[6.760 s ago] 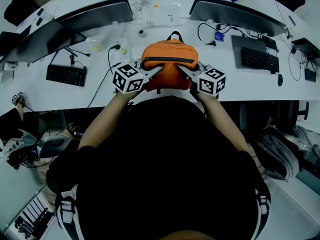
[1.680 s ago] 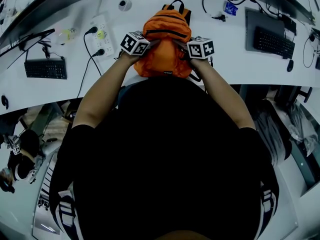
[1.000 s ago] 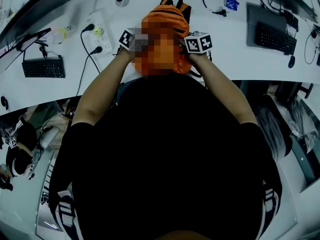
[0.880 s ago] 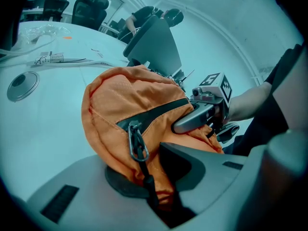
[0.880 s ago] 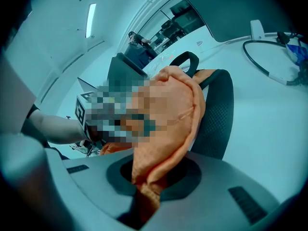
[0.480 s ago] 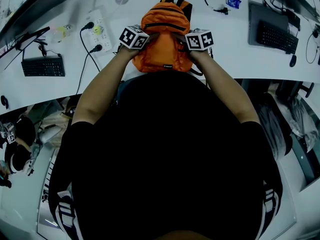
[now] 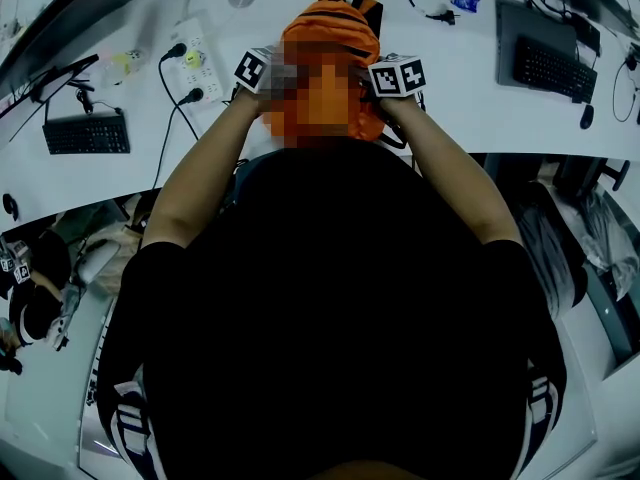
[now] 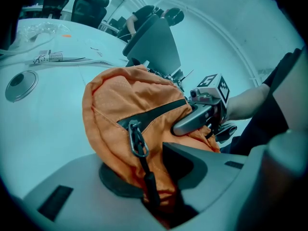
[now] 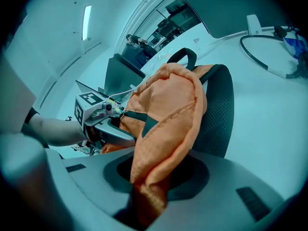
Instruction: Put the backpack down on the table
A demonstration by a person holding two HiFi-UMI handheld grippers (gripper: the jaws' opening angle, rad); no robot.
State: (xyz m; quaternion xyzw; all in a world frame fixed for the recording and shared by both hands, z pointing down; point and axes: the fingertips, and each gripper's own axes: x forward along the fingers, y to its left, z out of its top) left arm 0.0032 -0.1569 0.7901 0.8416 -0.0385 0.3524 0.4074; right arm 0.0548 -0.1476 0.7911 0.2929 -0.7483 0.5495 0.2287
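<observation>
The orange backpack [image 7: 335,23] stands upright on the white table [image 7: 470,98] near its front edge, straight ahead of me; a mosaic patch covers its middle. My left gripper [image 7: 285,76] is at its left side and my right gripper [image 7: 362,76] at its right. In the left gripper view a fold of the backpack [image 8: 120,100] with the zipper pull runs into my left gripper [image 8: 154,196]. In the right gripper view another fold of the backpack [image 9: 168,100] fills my right gripper [image 9: 144,196]. Both pairs of jaws have just been opening, with fabric still bunched between them.
A keyboard [image 7: 85,131] lies at the left and another keyboard [image 7: 545,63] at the right. A power strip [image 7: 195,63] with plugged cables sits left of the backpack. Loose cables [image 7: 435,8] lie at the back right. A monitor [image 8: 154,42] stands behind the bag.
Over the last second the backpack and both grippers stay where they were. Compared with the oldest frame, the backpack stands further from me on the table.
</observation>
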